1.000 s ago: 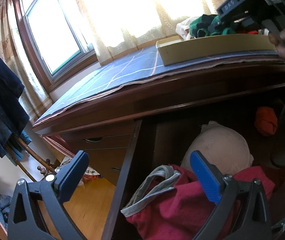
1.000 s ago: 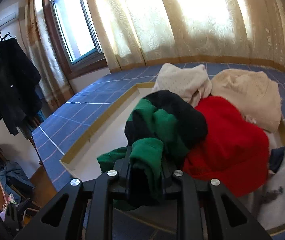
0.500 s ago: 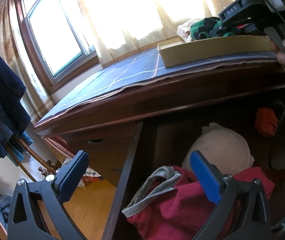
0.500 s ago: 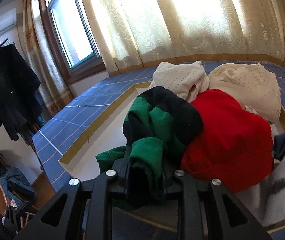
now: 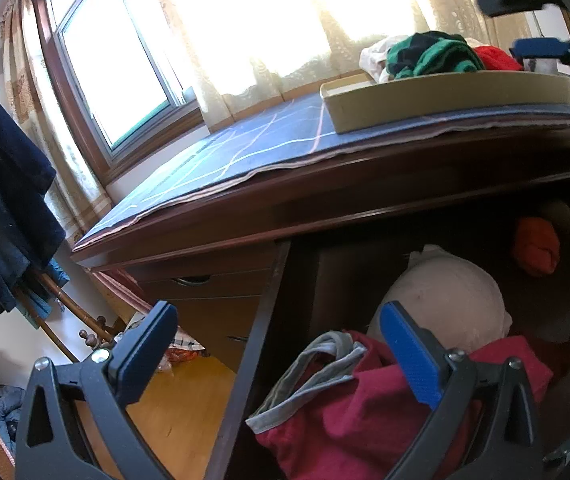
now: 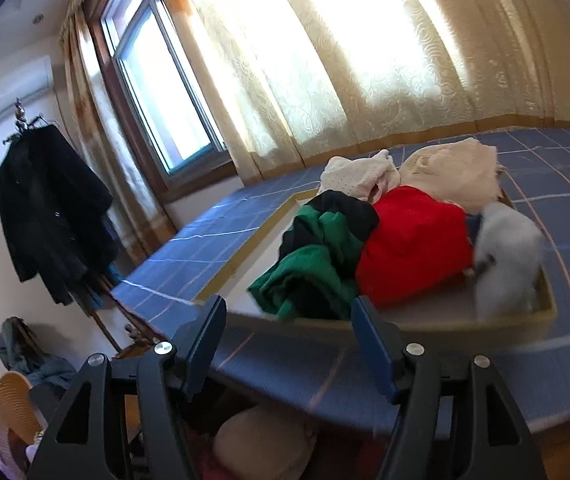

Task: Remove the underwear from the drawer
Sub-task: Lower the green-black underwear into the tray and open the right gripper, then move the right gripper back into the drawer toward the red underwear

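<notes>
The right gripper has just been opening and its jaws stand apart with nothing between them. Just ahead, the green-and-black underwear lies in the tray on the bench, touching a red garment. The left gripper hangs open over the drawer, above maroon underwear and a beige bra.

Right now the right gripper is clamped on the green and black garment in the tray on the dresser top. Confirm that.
Not quite. The right gripper has just been opening and holds nothing; nothing sits between its jaws. The green and black garment lies loose in the tray on the dresser top, as the right wrist view shows.
</notes>
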